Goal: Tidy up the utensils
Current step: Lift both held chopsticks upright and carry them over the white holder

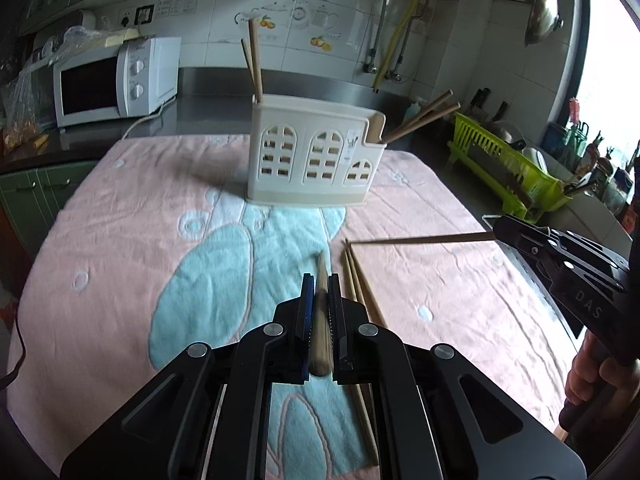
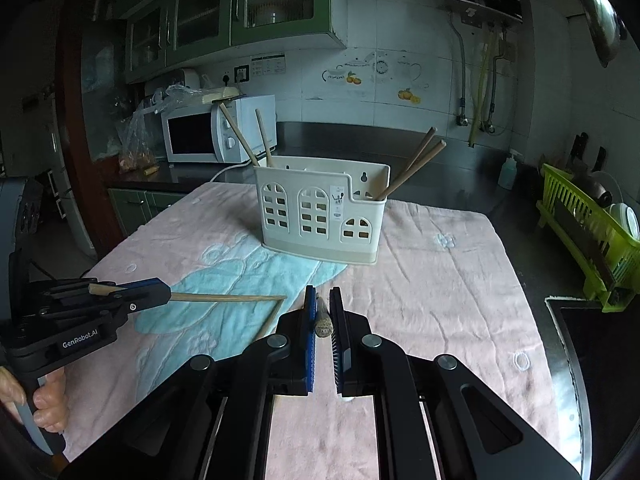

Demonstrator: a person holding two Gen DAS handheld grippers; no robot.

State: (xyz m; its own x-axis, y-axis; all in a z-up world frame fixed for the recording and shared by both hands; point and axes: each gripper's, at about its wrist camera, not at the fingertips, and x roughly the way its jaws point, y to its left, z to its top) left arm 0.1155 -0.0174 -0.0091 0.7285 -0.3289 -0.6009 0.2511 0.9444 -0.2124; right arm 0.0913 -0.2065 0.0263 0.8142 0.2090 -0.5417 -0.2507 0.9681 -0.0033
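A cream utensil holder (image 1: pixel 316 152) (image 2: pixel 320 216) stands upright at the far side of a pink and blue towel (image 1: pixel 140 220) (image 2: pixel 440 300). Two wooden chopsticks lean out of each end compartment. My left gripper (image 1: pixel 321 280) (image 2: pixel 166 292) is shut on a wooden chopstick (image 1: pixel 322 320) (image 2: pixel 228 298), held above the towel. My right gripper (image 2: pixel 322 292) (image 1: pixel 498 228) is shut on another chopstick (image 2: pixel 322 326) (image 1: pixel 420 239), whose tip points left. Loose chopsticks (image 1: pixel 360 288) (image 2: pixel 270 322) lie on the towel between the two grippers.
A white microwave (image 1: pixel 116 80) (image 2: pixel 216 132) sits on the dark counter at the back left. A green dish rack (image 1: pixel 504 168) (image 2: pixel 592 240) stands at the right, with a soap bottle (image 2: pixel 507 172) behind it. A person's hand (image 2: pixel 44 404) grips the left handle.
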